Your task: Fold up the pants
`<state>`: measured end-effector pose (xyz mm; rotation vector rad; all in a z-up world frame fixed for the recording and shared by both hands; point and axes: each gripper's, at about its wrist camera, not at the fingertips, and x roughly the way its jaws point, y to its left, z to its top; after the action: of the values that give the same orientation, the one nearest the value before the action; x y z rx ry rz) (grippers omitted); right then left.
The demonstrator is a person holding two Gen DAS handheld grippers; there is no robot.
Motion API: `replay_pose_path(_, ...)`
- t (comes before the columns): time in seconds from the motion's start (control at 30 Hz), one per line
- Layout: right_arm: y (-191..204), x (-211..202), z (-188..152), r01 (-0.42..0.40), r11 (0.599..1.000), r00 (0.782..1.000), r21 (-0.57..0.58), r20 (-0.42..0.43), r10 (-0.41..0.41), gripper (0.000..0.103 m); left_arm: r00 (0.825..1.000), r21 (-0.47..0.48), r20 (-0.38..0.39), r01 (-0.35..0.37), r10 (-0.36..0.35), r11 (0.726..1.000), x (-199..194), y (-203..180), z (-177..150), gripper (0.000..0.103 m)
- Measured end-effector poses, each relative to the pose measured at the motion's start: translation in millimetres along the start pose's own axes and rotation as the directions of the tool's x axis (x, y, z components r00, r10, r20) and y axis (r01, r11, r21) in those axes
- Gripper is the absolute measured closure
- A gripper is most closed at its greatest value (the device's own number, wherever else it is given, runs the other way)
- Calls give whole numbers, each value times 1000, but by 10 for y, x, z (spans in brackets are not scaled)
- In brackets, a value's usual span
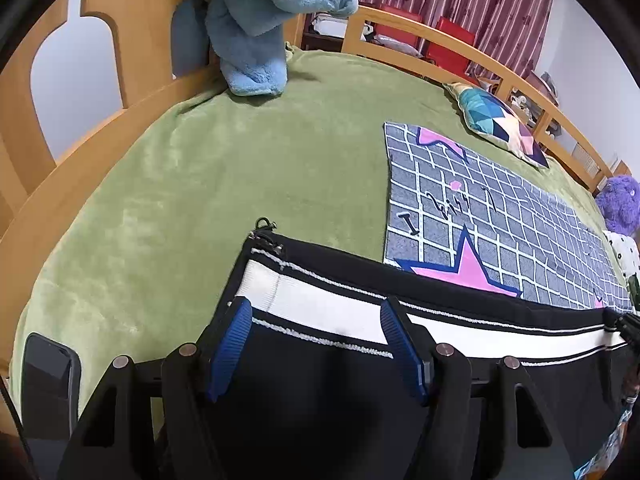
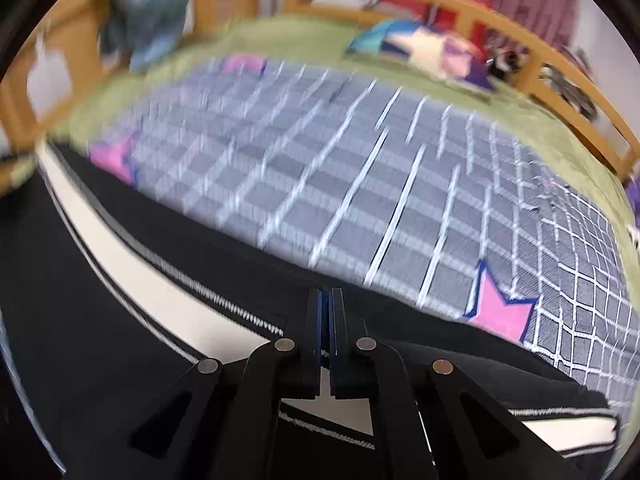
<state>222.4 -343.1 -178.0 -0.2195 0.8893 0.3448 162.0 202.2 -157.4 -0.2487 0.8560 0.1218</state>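
Pinching the pants [image 2: 168,304] in my right tool [image 2: 325,320], my left tool [image 1: 316,332] spread wide above them on the bed [image 1: 200,168].

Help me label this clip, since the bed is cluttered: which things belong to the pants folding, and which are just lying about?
Part of the job:
- black pants with white stripe
- left claw, open over the pants
- right claw, shut on the pants' edge

Just lying about:
- grid-patterned mat with pink stars
- blue fleece
- patchwork pillow
- purple plush toy
- phone
- green blanket
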Motion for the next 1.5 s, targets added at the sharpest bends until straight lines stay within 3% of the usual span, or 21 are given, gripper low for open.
replay_pose_path(0.1,-50,53,33,-11,999,1000,41,16,11,100,1000,-13,4,-20,20,1000,19,45,31,38)
replay_pose_path(0.2,-4,422,-57,17,1000,997,26,-79,-14,100,999,-13,13,-50,50,999,72,87,71,38)
replay_pose_path(0.4,-118,440,-76,-27,990,998,140,-50,35,98,992,-4,-24,-122,122,993,387,157,194,41)
replay_pose_path(0.47,-69,418,-77,-2,993,998,117,-60,10,98,995,-20,-52,-80,79,997,522,172,218,77)
replay_pose_path(0.57,-26,422,-82,22,994,998,103,-66,-15,99,998,1,-37,-54,54,999,561,151,299,85)
replay_pose_path(0.63,-39,329,-46,2,994,1000,109,-20,0,100,1000,-21,8,-18,19,1000,453,192,393,85)
replay_pose_path(0.7,-96,252,-33,-24,991,1000,131,6,23,100,1000,-57,5,10,-10,998,453,243,456,85)
replay_pose_path(0.8,-36,444,-71,14,994,999,107,-54,-8,100,999,-75,-41,-27,24,997,639,258,427,85)
replay_pose_path(0.93,-36,489,-71,36,992,998,123,-55,-29,98,999,-137,-41,-18,13,990,724,295,416,81)
replay_pose_path(1.03,-115,348,-41,49,988,997,144,-63,-41,91,995,-98,-65,-87,81,991,632,221,436,69)
replay_pose_path(1.1,-165,107,-69,108,986,994,125,-23,-106,77,992,-42,-33,-121,120,992,472,126,397,63)
replay_pose_path(1.13,-233,-18,-103,131,981,991,144,5,-134,63,992,-25,-20,-128,127,991,417,88,382,53)
replay_pose_path(1.17,-332,-137,-163,133,973,990,186,31,-141,59,991,-10,-4,-131,131,991,353,48,362,46)
replay_pose_path(1.23,-492,-211,-275,136,961,989,242,24,-146,59,991,15,35,-131,130,991,236,-82,311,45)
replay_pose_path(1.37,-608,201,-431,249,938,967,243,-124,-224,66,998,19,19,-61,61,998,161,-307,242,45)
replay_pose_path(1.43,-597,274,-414,270,932,963,244,-71,-260,66,999,39,-2,-33,33,999,119,-414,162,45)
replay_pose_path(1.5,-691,297,-346,251,916,968,314,-71,-241,66,999,61,-12,-33,33,998,64,-495,68,45)
